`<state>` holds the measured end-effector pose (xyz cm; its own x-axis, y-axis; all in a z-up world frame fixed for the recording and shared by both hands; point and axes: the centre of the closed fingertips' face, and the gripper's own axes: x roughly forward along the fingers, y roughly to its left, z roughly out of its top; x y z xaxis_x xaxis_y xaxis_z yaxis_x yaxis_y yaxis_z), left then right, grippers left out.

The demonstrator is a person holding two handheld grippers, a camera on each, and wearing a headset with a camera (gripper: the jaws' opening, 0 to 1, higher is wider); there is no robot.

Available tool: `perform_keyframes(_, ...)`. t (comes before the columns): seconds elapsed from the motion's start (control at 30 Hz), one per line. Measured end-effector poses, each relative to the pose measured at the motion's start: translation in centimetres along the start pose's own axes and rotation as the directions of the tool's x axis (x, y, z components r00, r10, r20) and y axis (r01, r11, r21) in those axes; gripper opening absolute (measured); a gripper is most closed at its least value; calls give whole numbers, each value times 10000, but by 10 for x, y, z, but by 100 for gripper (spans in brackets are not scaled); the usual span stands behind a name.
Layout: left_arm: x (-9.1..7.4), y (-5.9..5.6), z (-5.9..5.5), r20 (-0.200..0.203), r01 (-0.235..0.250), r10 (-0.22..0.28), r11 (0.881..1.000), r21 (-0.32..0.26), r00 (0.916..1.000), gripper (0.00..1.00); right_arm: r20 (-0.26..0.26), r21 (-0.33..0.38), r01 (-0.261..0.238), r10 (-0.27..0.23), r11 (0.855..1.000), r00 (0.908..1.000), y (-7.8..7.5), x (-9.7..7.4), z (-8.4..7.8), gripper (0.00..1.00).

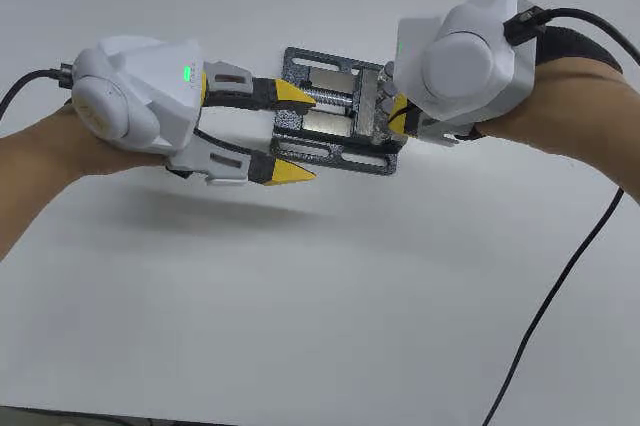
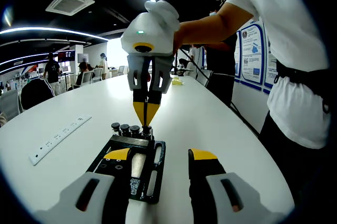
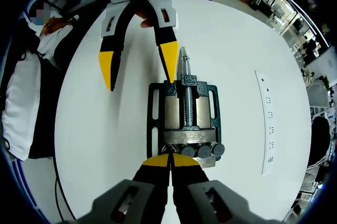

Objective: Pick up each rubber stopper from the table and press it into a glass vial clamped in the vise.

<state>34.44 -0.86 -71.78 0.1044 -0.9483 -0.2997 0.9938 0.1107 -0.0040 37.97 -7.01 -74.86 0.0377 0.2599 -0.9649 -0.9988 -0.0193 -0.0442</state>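
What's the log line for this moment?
left tool open by vise | right tool shut at end vial | row of vials clamped

The head view looks steeply down on the table [image 1: 300, 326] from close above, with the vise [image 1: 340, 116] lying between the 2 pairs of jaws. The left gripper view sits low and faces along its parted jaws, over the vise, to the right gripper [image 2: 146, 120]. The right gripper view looks down past its closed jaws toward the left gripper [image 3: 141, 79]. All 3 views share the vise.

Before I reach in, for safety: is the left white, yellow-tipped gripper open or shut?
Open: the left gripper has its jaws wide apart, holding nothing.
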Motion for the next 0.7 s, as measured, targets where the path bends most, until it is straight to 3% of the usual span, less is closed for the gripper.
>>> perform_keyframes(0.7,-3,3,-1,-30,-66,66,10000,20,10000,40,-207,-225,-14,9,9997,9998,-2,1,1,0)
